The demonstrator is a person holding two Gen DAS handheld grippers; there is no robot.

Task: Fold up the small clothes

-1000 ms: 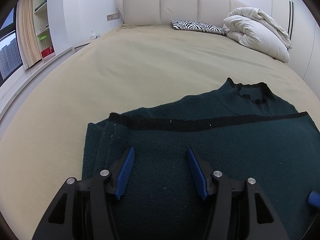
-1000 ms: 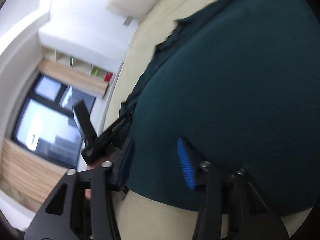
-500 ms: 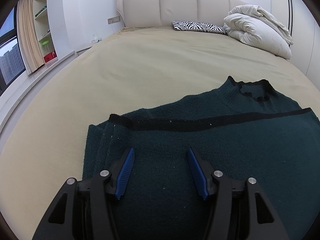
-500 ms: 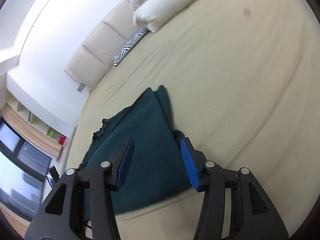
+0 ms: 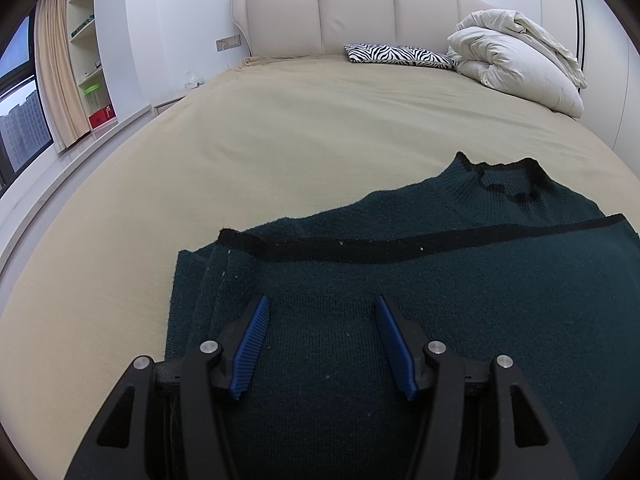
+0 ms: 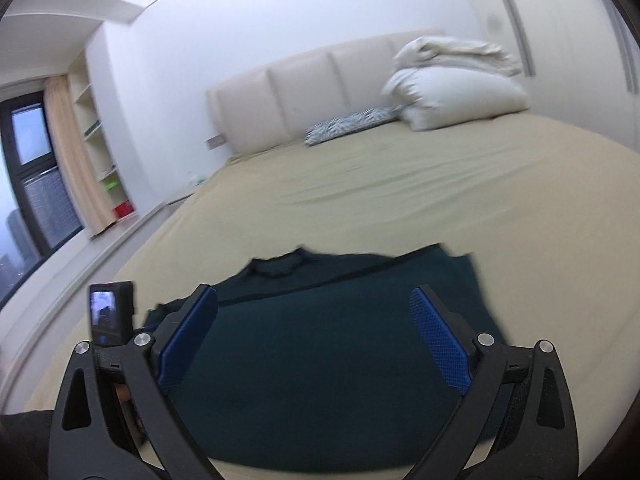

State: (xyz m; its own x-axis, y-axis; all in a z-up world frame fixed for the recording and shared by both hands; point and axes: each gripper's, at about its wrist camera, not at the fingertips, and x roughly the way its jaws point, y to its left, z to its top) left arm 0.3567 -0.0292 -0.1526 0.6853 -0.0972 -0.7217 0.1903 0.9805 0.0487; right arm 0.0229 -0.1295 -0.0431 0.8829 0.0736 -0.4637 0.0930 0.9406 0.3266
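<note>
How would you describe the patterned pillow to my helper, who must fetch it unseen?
Start at the padded cream headboard of the beige-sheeted bed. Against its base, left of the heaped white duvet, lies a flat black-and-white zebra-striped pillow. It is the only striped thing there.

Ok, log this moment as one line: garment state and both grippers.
sweater: folded once on bed | left gripper: open above it | right gripper: jaws just opened wide, nothing between
</note>
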